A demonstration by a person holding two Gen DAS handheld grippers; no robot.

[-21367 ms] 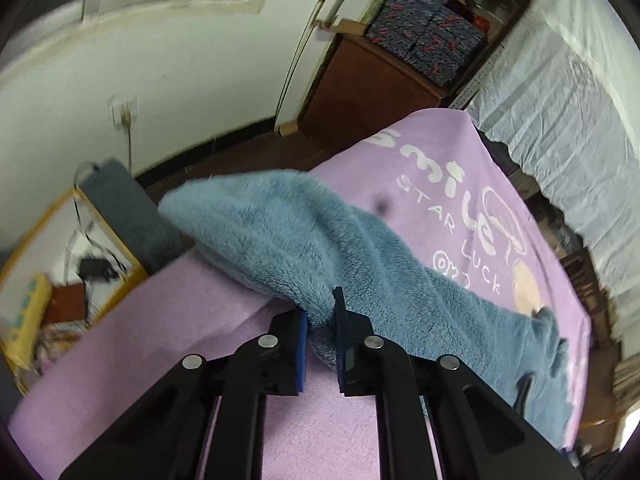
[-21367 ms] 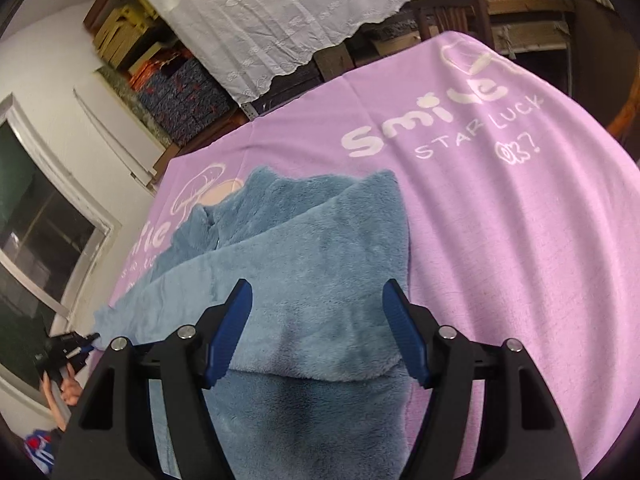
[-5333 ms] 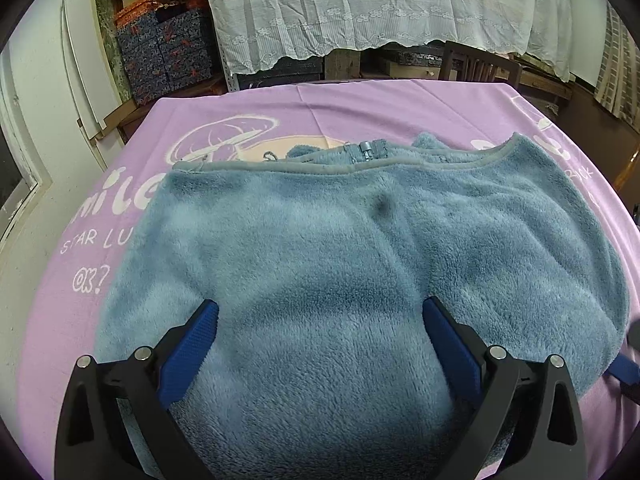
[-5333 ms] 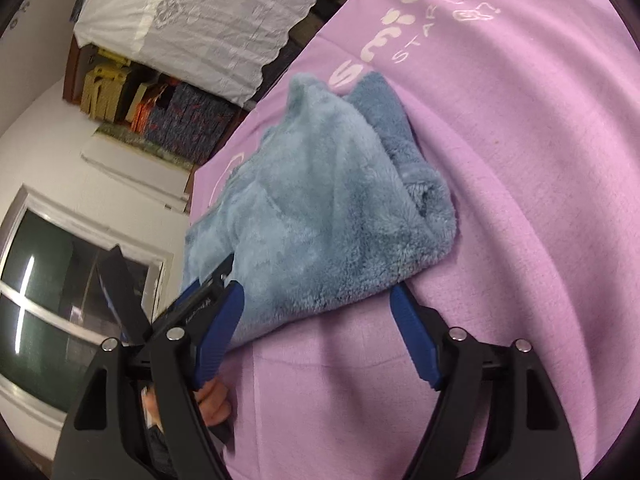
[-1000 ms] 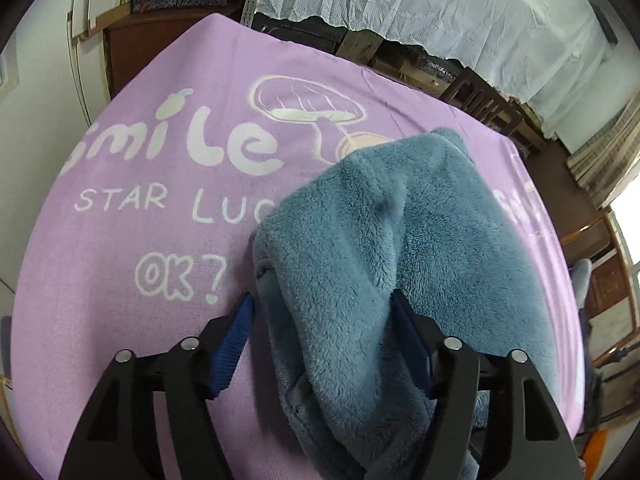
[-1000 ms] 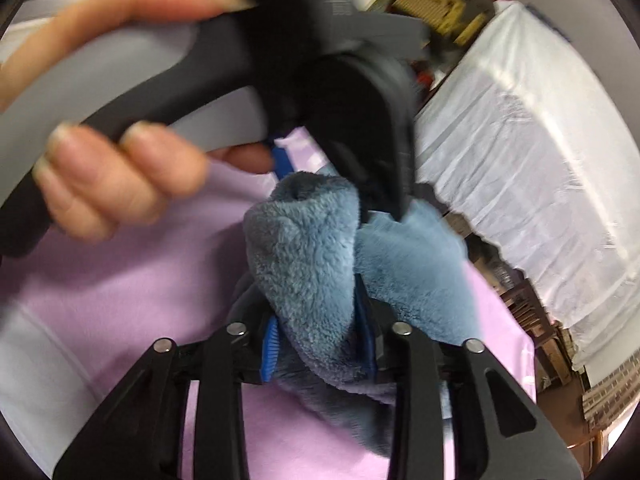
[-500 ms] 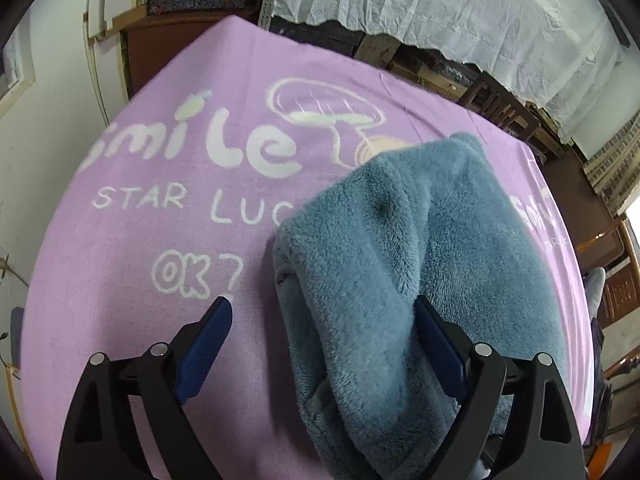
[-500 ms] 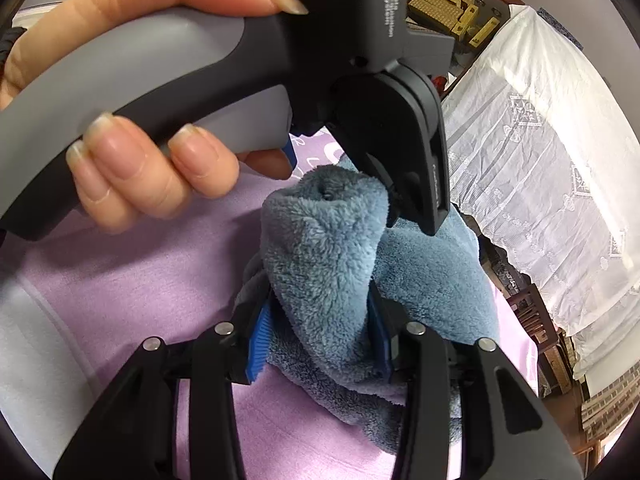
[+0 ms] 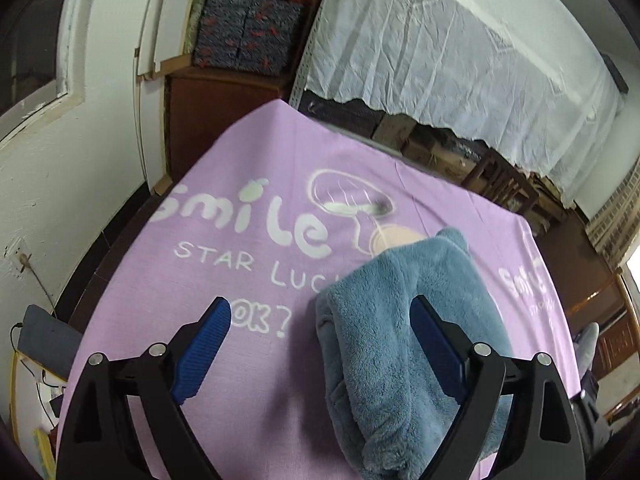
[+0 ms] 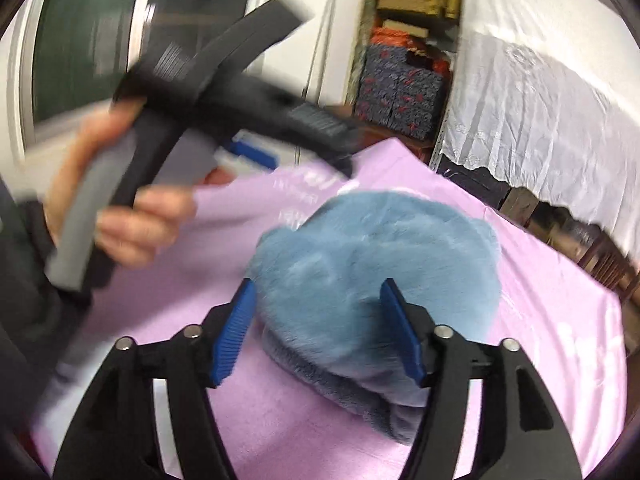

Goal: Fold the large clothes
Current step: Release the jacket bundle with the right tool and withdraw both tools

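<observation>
A folded blue fleece garment (image 9: 400, 340) lies as a thick bundle on the purple "smile" blanket (image 9: 240, 264). My left gripper (image 9: 319, 308) hovers above it, open wide. Its right finger (image 9: 436, 344) hangs over the fleece and its left finger over bare blanket. In the right wrist view the fleece bundle (image 10: 380, 240) sits rounded on the blanket (image 10: 560, 320). My right gripper (image 10: 318, 288) is above its near side with the jaws opening. The fleece lies between and below the pads, which do not press on it. A hand (image 10: 120, 216) holds the blurred left gripper at upper left.
A white lace cloth (image 9: 460, 60) drapes shelving behind the table. A wooden cabinet (image 9: 216, 112) with patterned boxes (image 9: 248, 36) stands at the far left corner. Wooden chairs (image 9: 508, 188) crowd the far right. The wall (image 9: 60, 168) runs close along the table's left edge.
The right gripper's jaws have let go of the fleece fold, spread apart and lifted. The left gripper has opened wider and pulled up and back from the garment.
</observation>
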